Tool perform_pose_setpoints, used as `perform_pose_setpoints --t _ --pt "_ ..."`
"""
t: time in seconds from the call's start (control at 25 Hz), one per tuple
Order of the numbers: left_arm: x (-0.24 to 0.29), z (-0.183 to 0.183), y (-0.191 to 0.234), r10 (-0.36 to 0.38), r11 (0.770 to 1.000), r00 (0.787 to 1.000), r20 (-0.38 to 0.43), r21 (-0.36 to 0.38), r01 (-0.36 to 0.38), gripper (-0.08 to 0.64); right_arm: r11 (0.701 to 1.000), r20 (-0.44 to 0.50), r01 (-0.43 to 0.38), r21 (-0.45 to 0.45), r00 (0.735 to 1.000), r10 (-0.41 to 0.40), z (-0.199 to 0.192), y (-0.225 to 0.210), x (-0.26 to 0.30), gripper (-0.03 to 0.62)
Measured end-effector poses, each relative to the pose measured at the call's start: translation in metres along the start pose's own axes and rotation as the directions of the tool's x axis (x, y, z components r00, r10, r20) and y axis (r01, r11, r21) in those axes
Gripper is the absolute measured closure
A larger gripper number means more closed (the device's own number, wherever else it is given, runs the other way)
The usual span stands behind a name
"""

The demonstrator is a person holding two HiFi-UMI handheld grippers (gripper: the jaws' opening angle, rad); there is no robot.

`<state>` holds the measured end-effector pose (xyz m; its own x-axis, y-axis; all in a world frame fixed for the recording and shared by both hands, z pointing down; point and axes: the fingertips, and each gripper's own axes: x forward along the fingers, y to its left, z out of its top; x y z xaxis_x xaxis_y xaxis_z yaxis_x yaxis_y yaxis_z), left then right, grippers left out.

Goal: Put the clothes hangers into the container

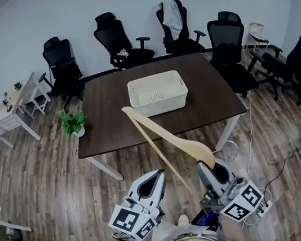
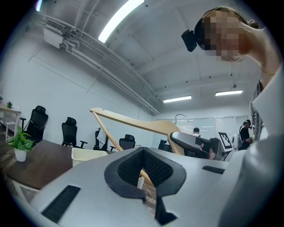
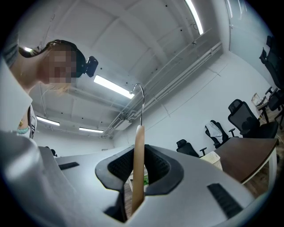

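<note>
A light wooden clothes hanger [image 1: 164, 133] is held in the air, slanting from near my body toward the table. My right gripper [image 1: 204, 166] is shut on its thick shoulder end. In the right gripper view the hanger [image 3: 139, 150] stands edge-on between the jaws of the right gripper [image 3: 138, 179], its metal hook [image 3: 141, 99] pointing up. The white perforated container [image 1: 157, 93] sits on the dark table [image 1: 113, 135], beyond the hanger's far tip. My left gripper [image 1: 158, 174] hovers beside the hanger, jaws together and holding nothing. The left gripper view shows the left gripper [image 2: 144, 173], the hanger [image 2: 133, 124] and the container [image 2: 86, 155].
A small potted plant [image 1: 72, 123] stands on the table's left front corner. Several black office chairs [image 1: 120, 42] line the far side and right of the table. A white desk [image 1: 8, 109] is at the left. A power strip [image 1: 262, 210] lies on the wood floor.
</note>
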<state>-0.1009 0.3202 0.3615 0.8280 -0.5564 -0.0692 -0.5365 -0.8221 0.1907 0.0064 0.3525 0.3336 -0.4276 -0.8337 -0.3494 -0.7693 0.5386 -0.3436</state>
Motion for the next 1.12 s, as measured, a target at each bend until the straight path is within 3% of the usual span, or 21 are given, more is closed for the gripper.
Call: perform_pose_setpoints --t 0.4,1.12 --pt "0.013 -0.002 0.026 0.032 0.999 0.999 -0.011 -0.010 -0.032 0.549 1.000 -0.008 0.007 0.013 1.000 -0.007 -0.004 -0.021 0.019 0.531" --pt "0.075 0.013 0.107 -0.072 0.997 0.997 -0.009 -0.028 0.071 0.549 0.997 0.003 0.069 -0.040 0.998 -0.069 -0.015 -0.064 0.100 0.531"
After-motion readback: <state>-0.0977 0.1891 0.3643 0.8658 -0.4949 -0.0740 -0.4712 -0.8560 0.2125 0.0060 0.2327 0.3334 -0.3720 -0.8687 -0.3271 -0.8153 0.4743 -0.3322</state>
